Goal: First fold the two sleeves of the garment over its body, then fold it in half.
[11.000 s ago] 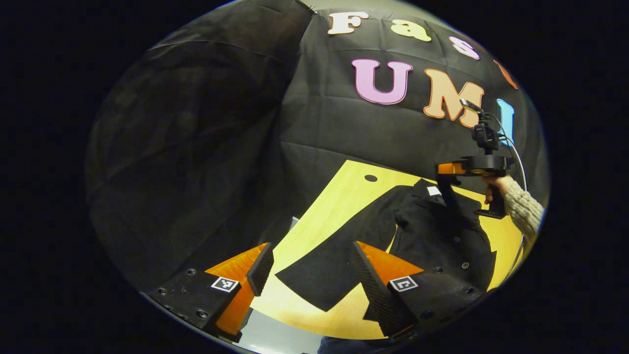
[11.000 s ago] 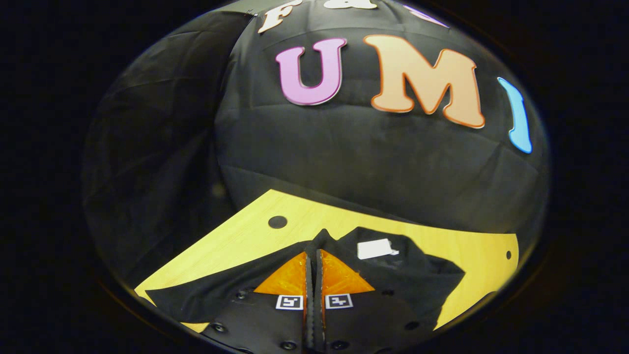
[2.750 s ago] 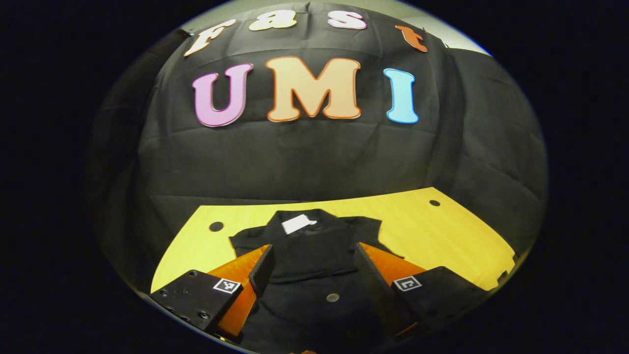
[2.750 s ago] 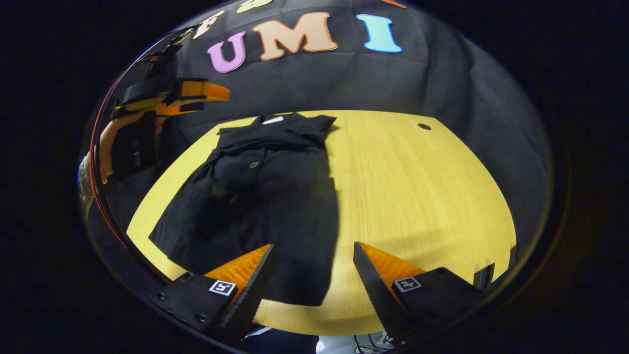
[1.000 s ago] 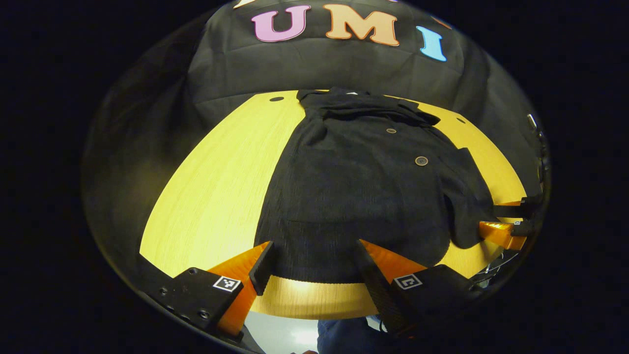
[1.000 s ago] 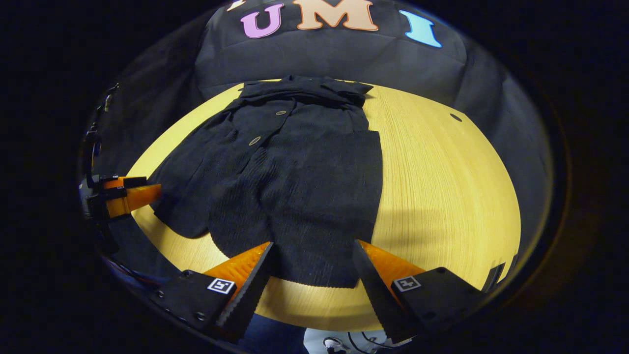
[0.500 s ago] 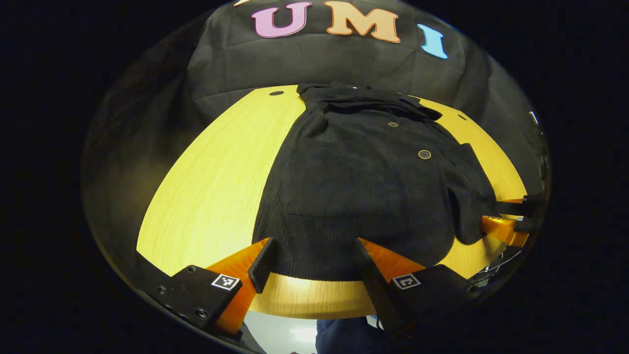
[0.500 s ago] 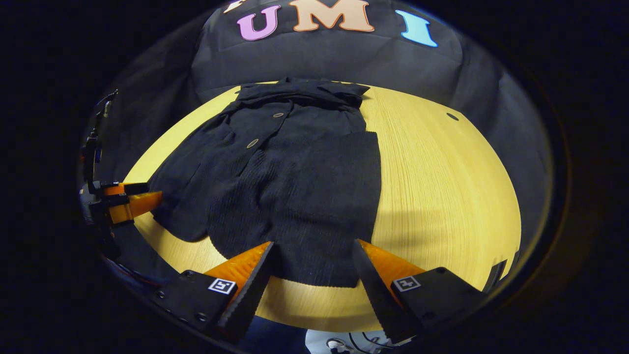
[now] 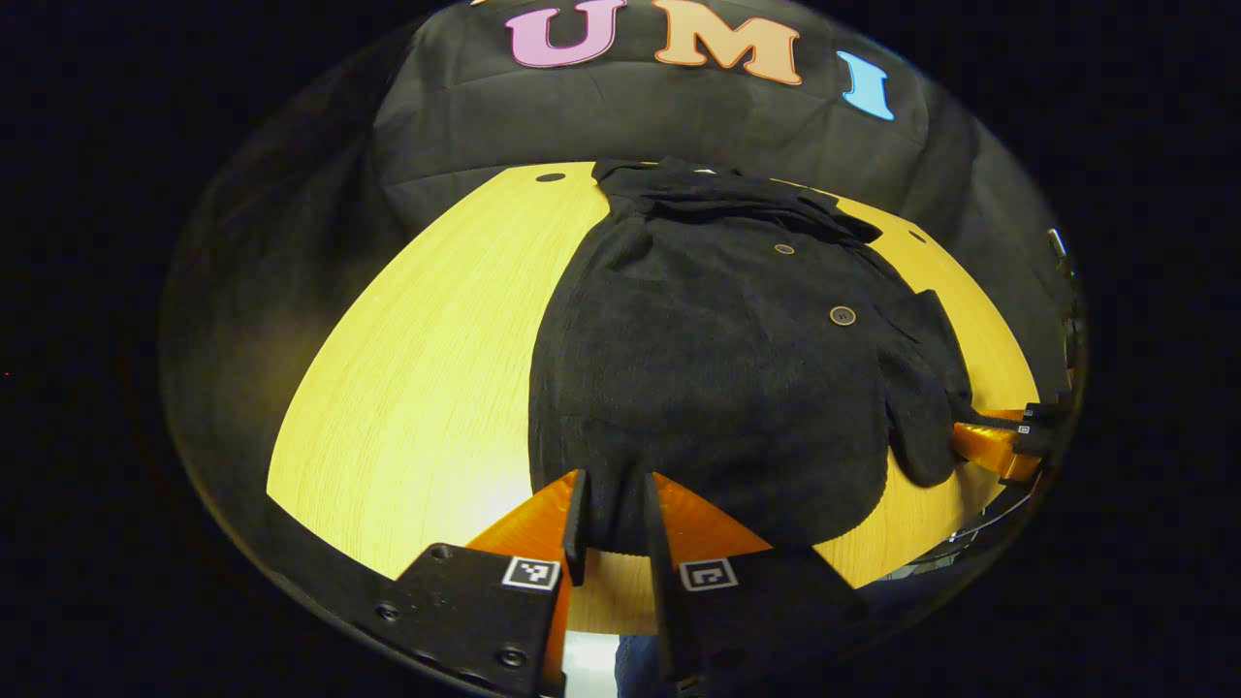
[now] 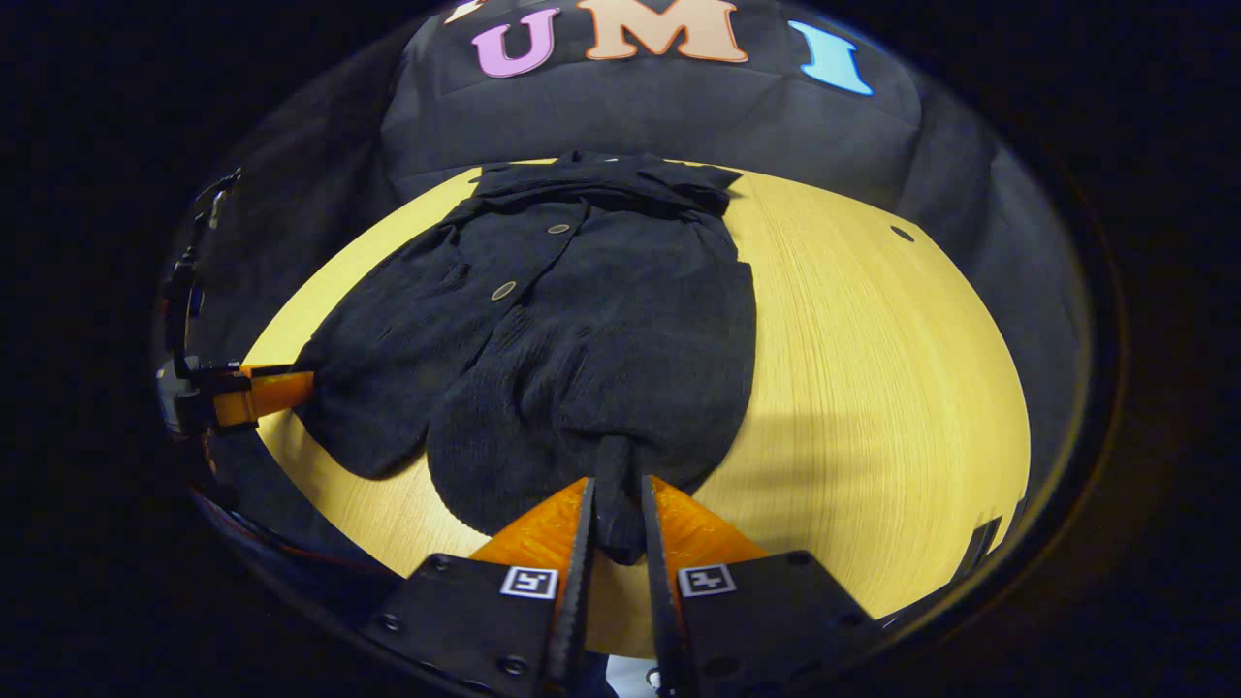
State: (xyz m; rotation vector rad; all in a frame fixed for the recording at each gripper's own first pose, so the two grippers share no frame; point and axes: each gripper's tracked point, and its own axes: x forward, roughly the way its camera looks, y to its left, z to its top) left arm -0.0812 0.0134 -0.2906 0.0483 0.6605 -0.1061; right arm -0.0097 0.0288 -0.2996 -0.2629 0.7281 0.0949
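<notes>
Two grippers pinch the near hem of the black garment (image 9: 717,368), which lies lengthwise on the yellow wooden table (image 9: 427,349) with its collar toward the booth wall and both sleeves already folded over its body. Seen in the left gripper view, the left gripper (image 9: 609,514) has its fingers drawn close on a bunch of hem at the garment's left near corner, while the right gripper (image 10: 614,519) in its own view squeezes a tuck of hem near the garment's right side. Each gripper also appears far off at the garment's opposite edge in the other's view, orange fingers touching the cloth.
</notes>
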